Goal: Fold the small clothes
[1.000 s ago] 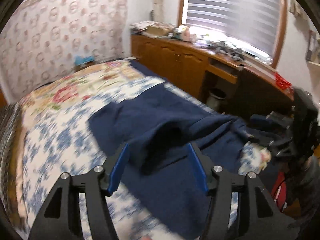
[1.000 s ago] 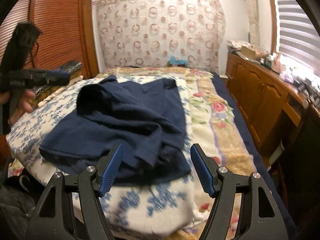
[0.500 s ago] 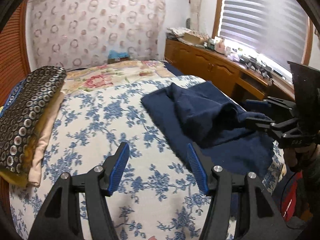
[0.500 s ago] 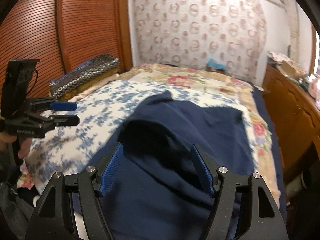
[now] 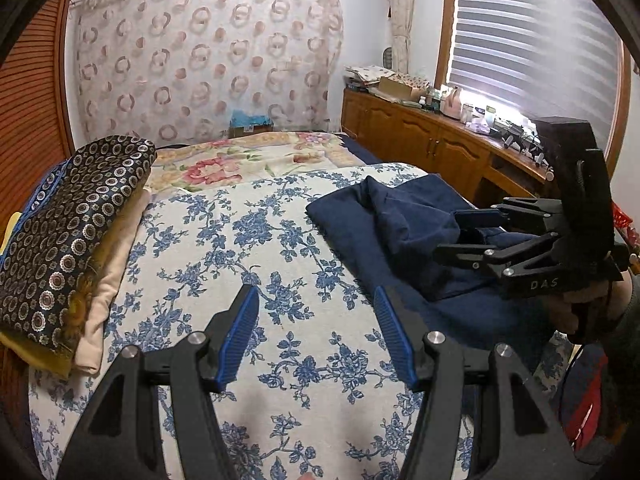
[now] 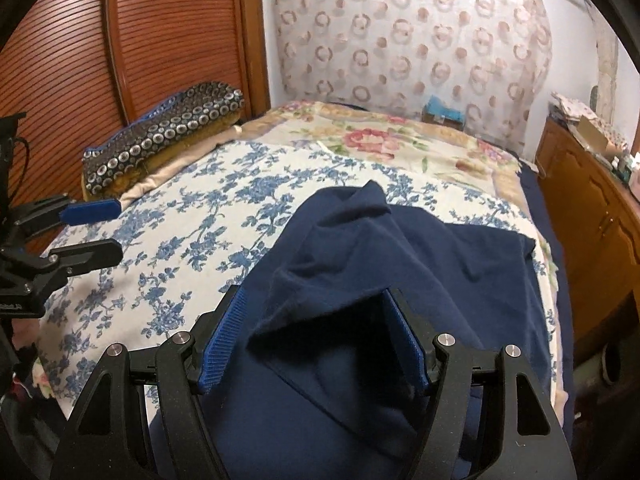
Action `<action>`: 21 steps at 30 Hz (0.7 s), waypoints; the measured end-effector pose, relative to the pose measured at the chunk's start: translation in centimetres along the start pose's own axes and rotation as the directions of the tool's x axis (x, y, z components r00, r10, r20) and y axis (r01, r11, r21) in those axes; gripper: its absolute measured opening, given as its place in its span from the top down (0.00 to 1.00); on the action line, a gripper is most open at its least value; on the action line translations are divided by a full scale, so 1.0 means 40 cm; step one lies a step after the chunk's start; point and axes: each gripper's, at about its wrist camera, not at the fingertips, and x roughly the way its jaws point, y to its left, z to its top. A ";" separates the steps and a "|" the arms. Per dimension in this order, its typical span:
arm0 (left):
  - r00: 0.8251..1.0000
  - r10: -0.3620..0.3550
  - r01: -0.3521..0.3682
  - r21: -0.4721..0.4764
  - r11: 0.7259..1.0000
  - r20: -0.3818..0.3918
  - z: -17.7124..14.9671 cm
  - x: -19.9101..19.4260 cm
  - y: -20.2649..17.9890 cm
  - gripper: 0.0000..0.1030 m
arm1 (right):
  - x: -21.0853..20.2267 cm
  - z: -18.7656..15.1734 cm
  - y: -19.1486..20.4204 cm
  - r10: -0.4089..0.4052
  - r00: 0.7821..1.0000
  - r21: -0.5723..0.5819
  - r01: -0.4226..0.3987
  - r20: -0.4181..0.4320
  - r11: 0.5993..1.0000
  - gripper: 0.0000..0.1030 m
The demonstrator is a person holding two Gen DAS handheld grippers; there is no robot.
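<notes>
A navy blue garment (image 6: 384,272) lies rumpled on the right side of the bed, over the blue-flowered sheet (image 5: 248,248); it also shows in the left wrist view (image 5: 400,232). My right gripper (image 6: 314,320) is open, its blue-padded fingers (image 6: 224,332) on either side of a raised fold of the garment. From the left wrist view the right gripper (image 5: 476,232) shows against the garment's near edge. My left gripper (image 5: 316,336) is open and empty over the bare flowered sheet, left of the garment.
A stack of folded patterned fabric (image 5: 68,232) lies along the bed's left edge by the wooden slatted door (image 6: 120,48). A wooden cabinet (image 5: 432,148) with clutter runs along the right under the window. A patterned curtain (image 5: 200,60) hangs behind the bed.
Both grippers swung left across the bed. The right gripper came down onto the garment, so that a fold now stands between its fingers. The left gripper moved off the garment over the bare sheet.
</notes>
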 end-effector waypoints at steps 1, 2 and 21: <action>1.000 0.000 0.000 0.003 1.000 0.000 0.001 0.003 0.000 0.42 | 0.006 0.000 0.001 0.003 1.000 -0.001 -0.003 -0.008 1.000 0.31; 1.000 -0.003 0.003 0.005 1.000 0.001 0.002 0.004 0.000 0.42 | 0.015 -0.001 0.001 0.004 1.000 -0.005 -0.004 -0.021 1.000 0.31; 0.996 -0.071 0.073 0.034 0.997 -0.049 0.048 0.106 -0.024 0.42 | -0.062 0.132 -0.295 -0.083 0.997 0.015 0.083 0.002 0.996 0.95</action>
